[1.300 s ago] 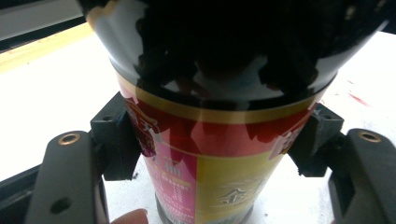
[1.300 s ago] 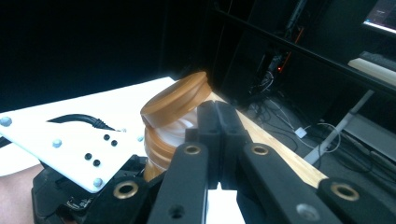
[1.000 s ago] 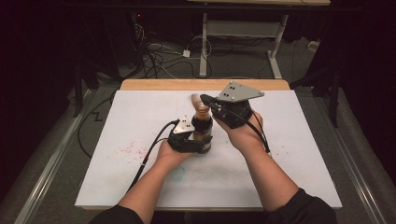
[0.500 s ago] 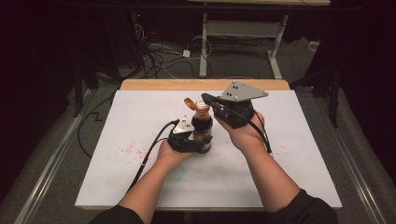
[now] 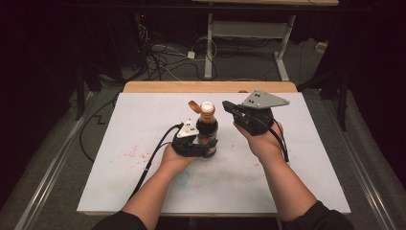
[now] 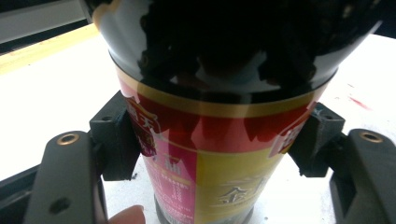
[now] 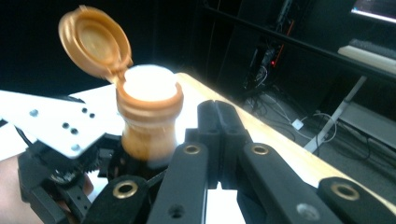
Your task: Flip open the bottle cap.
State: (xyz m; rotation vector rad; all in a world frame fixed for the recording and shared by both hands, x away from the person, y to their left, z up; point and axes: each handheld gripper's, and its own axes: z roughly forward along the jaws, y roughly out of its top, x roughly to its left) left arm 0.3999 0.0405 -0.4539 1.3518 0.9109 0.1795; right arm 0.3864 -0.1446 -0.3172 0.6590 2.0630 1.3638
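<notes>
A dark sauce bottle with a red and yellow label stands upright on the white board. Its orange flip lid hangs open to the left of the pale spout. My left gripper is shut on the bottle's lower body. In the left gripper view both pads press the label of the bottle. My right gripper is shut with nothing in it, just right of the bottle's neck. In the right gripper view its joined jaws sit beside the orange neck under the open lid.
The board lies on a wooden table whose far edge shows beyond it. Faint red specks mark the board at the left. Cables and a desk frame stand on the floor behind. The left gripper's cable trails toward the near edge.
My right gripper has drawn back to the right, away from the bottle's cap. The flip lid now hangs open. The left gripper and bottle have stayed put.
</notes>
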